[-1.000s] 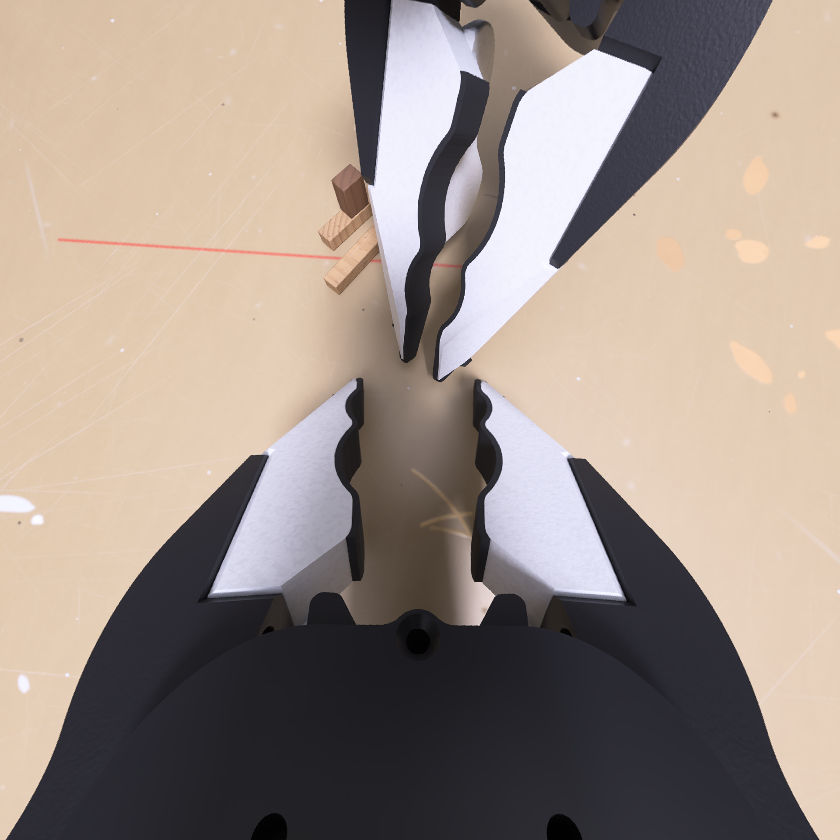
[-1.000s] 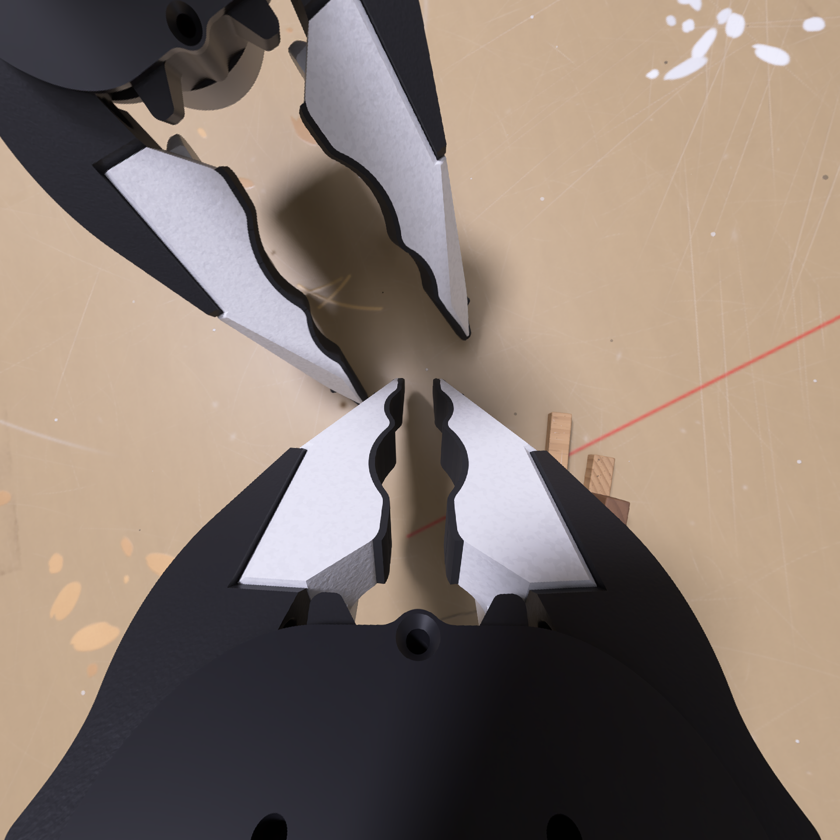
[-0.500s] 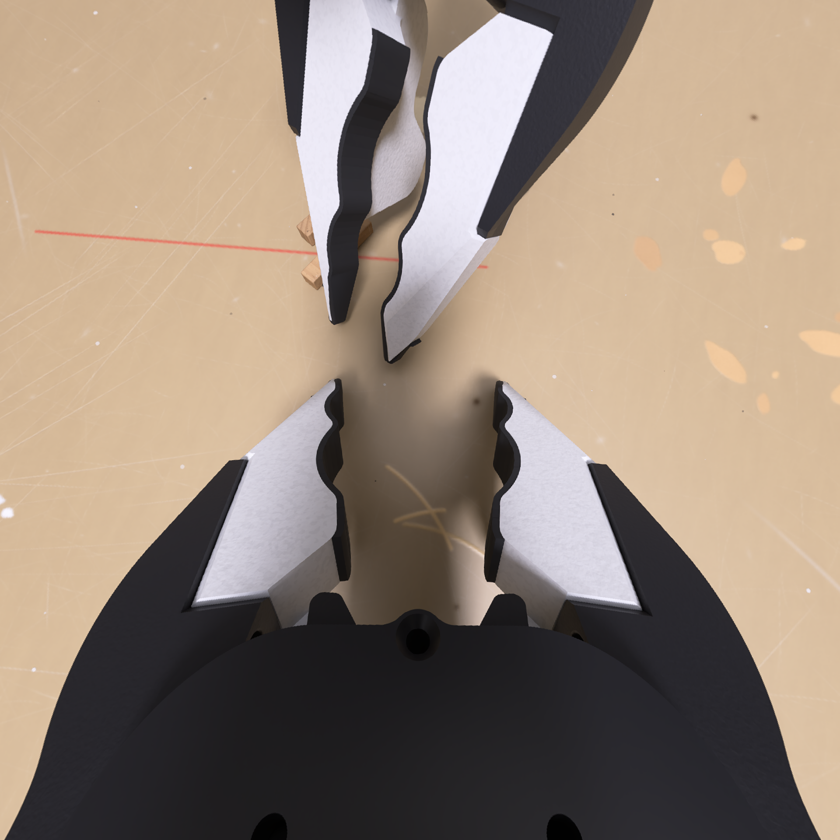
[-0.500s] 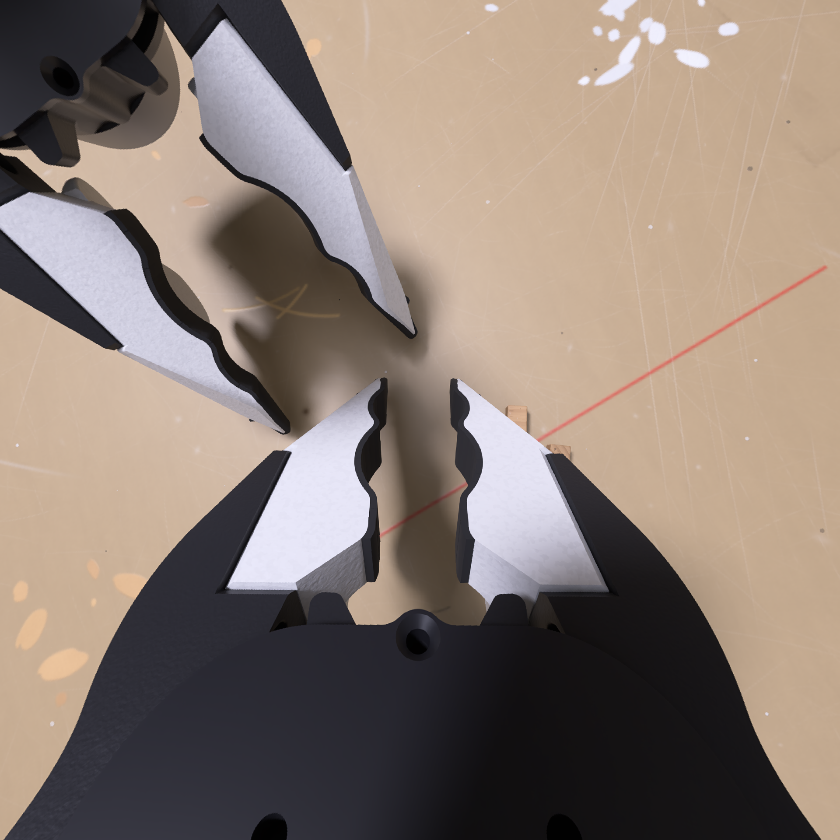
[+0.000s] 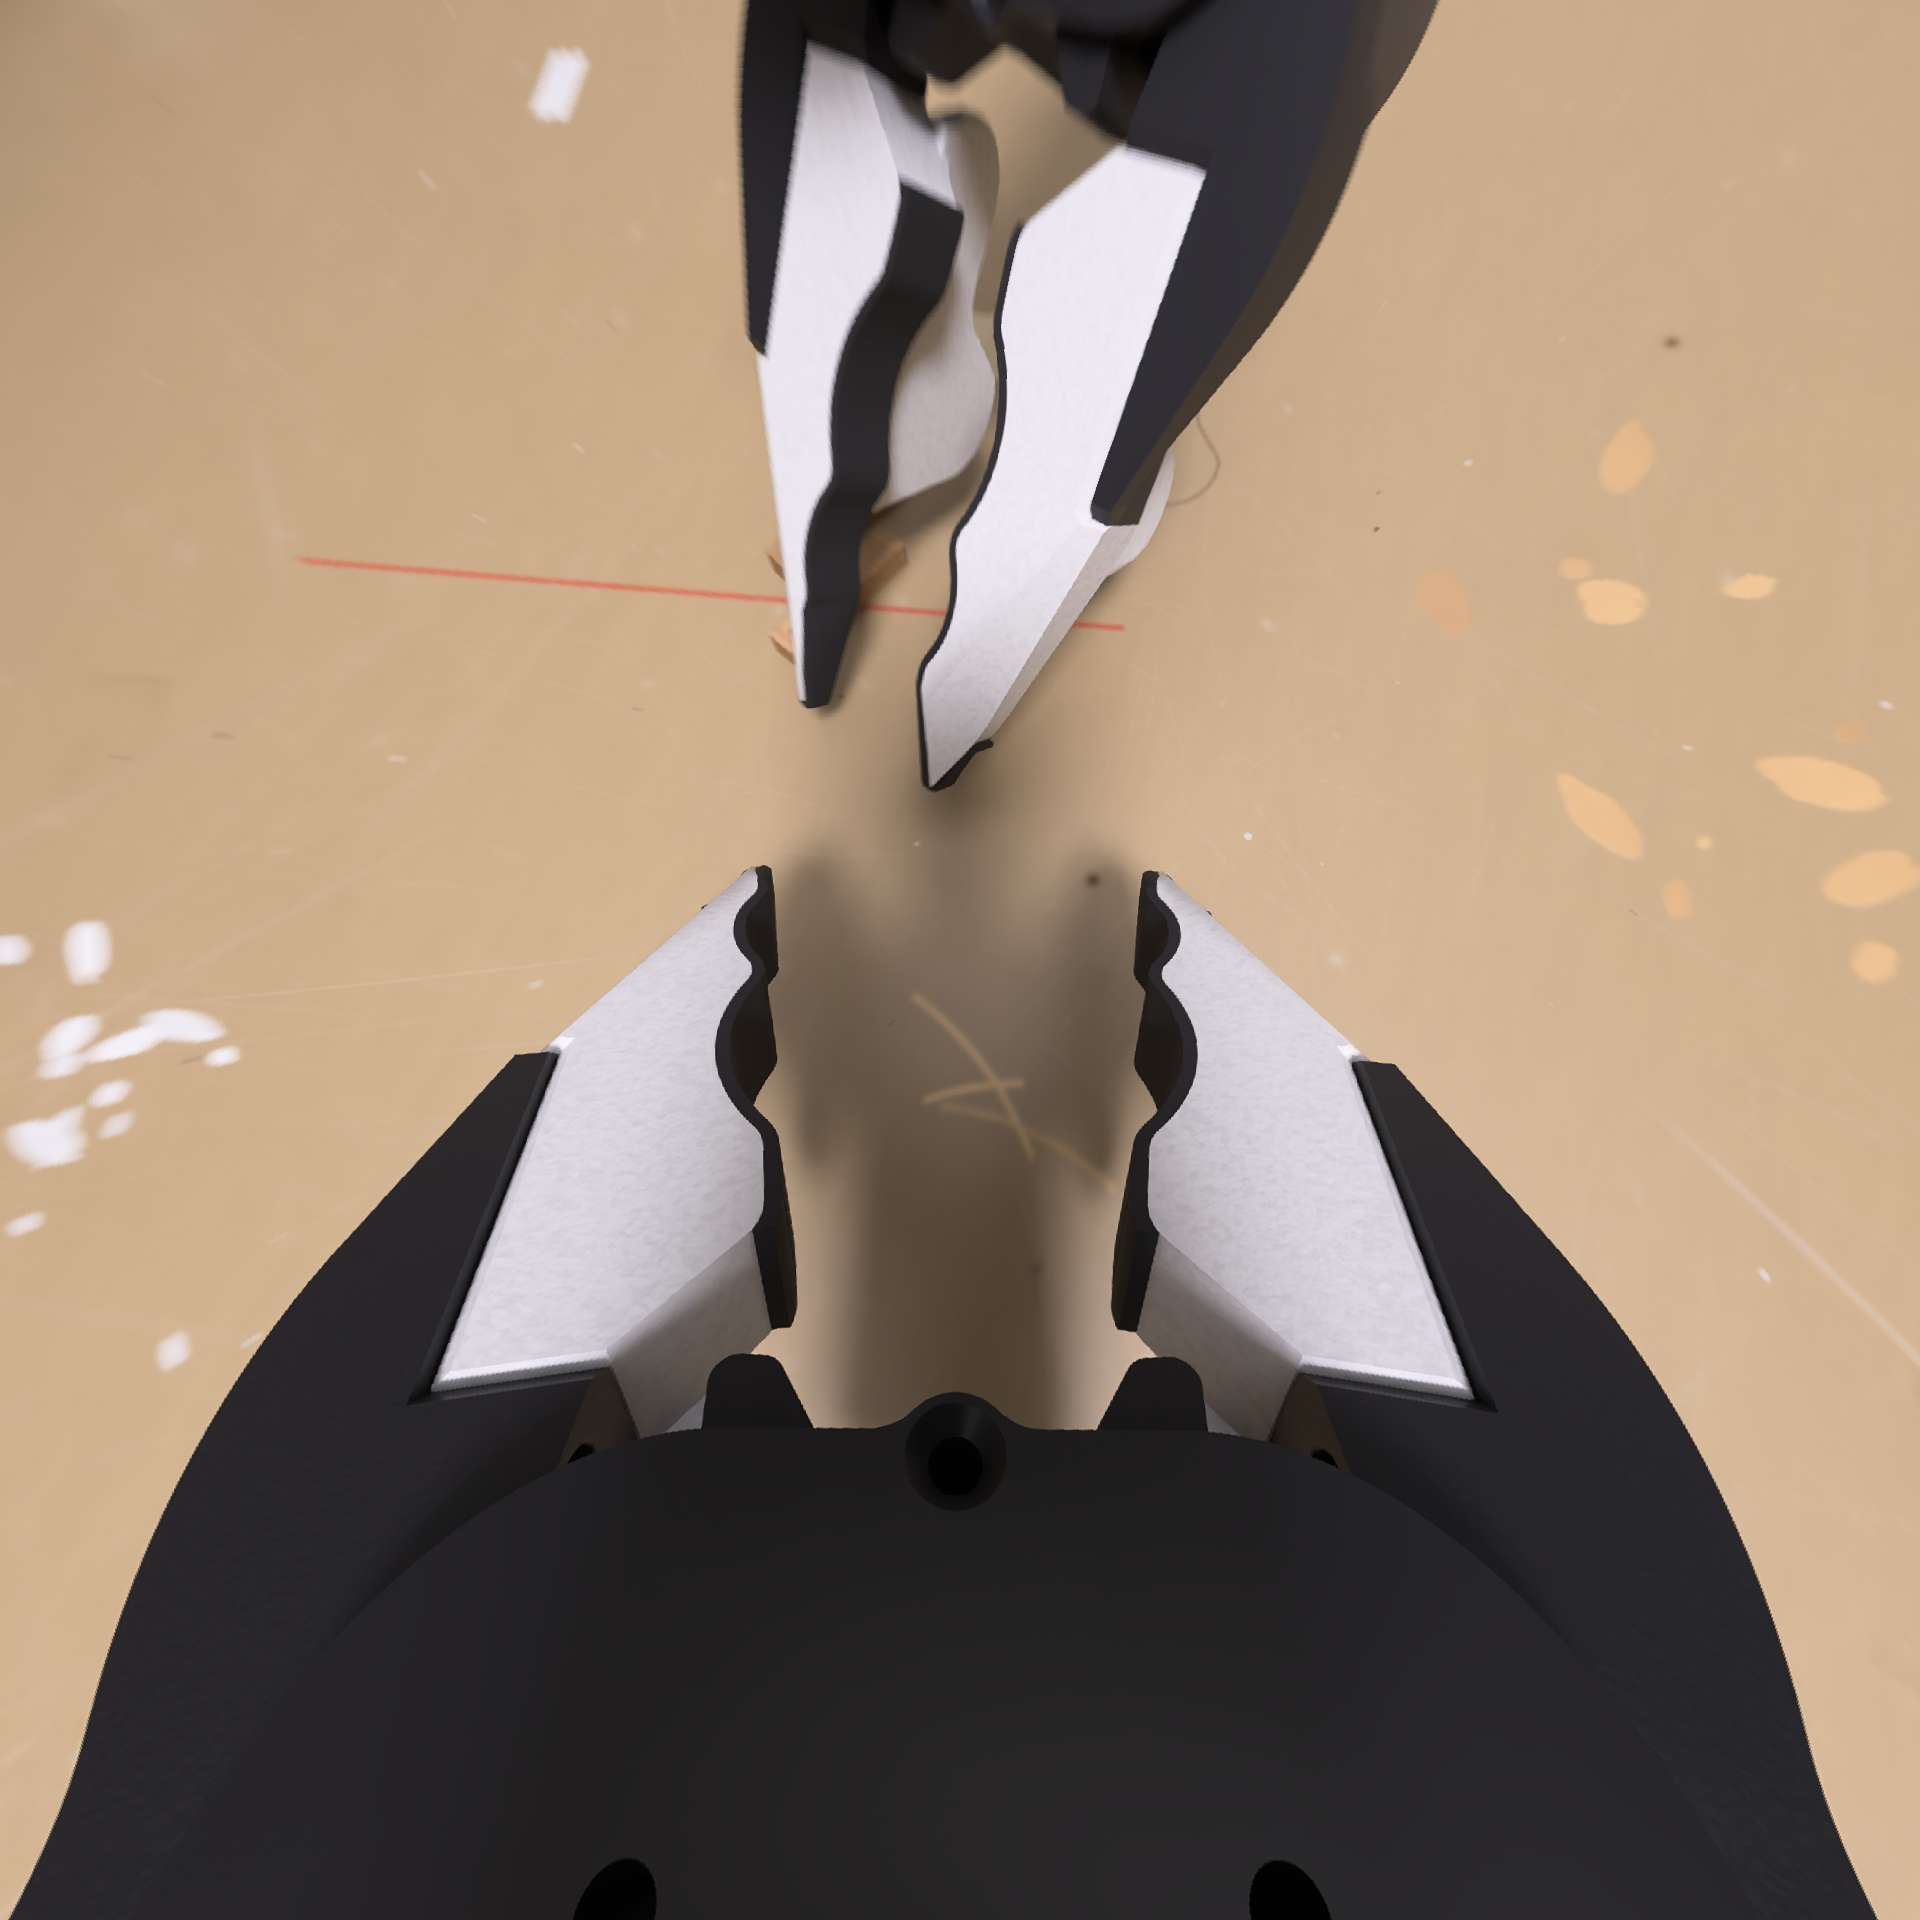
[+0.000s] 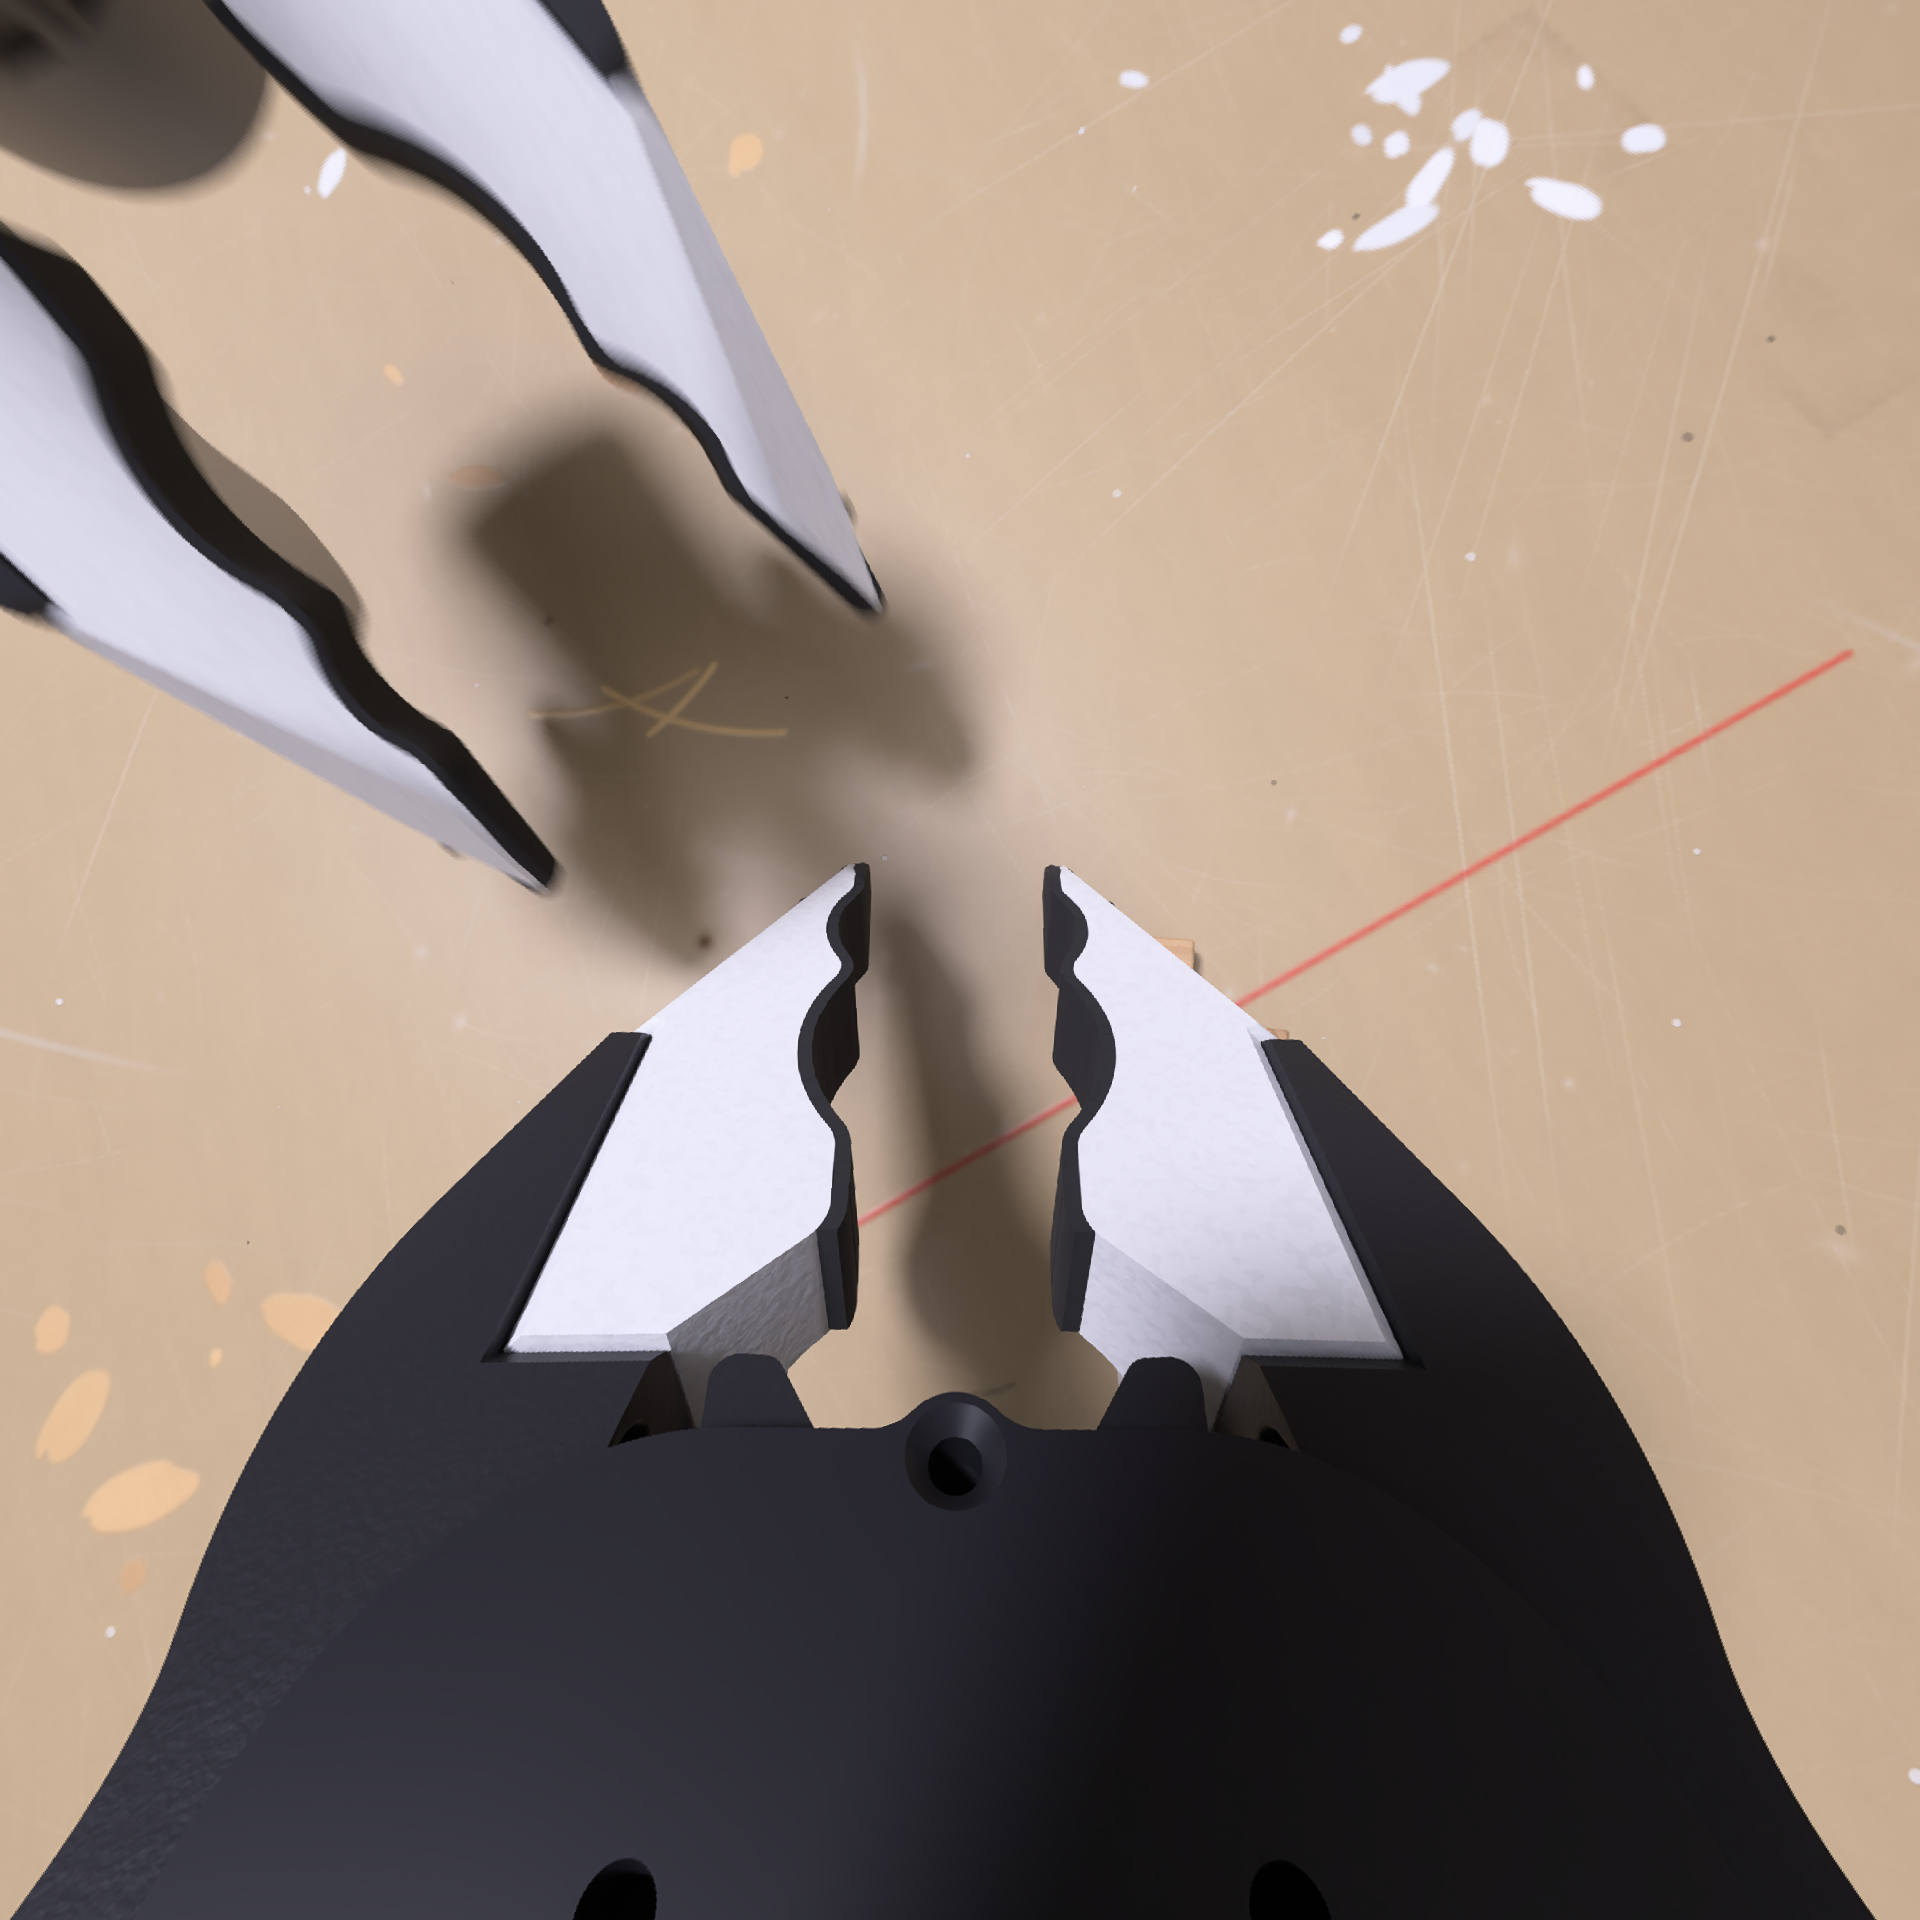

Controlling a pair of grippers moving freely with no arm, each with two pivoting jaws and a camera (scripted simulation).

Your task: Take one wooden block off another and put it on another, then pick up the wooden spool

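Observation:
The wooden blocks show only as small light slivers. In the left wrist view they (image 5: 885,561) peek out behind the right gripper's fingers, on a red line. In the right wrist view a sliver (image 6: 1180,948) shows behind my right gripper's own finger. No spool is in view. My left gripper (image 5: 954,876) is open and empty above the bare tabletop. My right gripper (image 6: 956,871) is open with a narrower gap and empty. The two face each other tip to tip: the right one (image 5: 876,743) just ahead of the left, the left one (image 6: 709,743) at the upper left.
The tan tabletop (image 5: 312,416) is scratched. A thin red line (image 6: 1558,831) crosses it. White paint flecks (image 6: 1455,156) and orange spots (image 5: 1818,784) mark the surface. Dark shadows of the grippers lie between the fingertips.
Both grippers have opened wider. The blocks look smaller and have slid almost wholly behind the right gripper's fingers. In the right wrist view the left gripper has shifted up and left.

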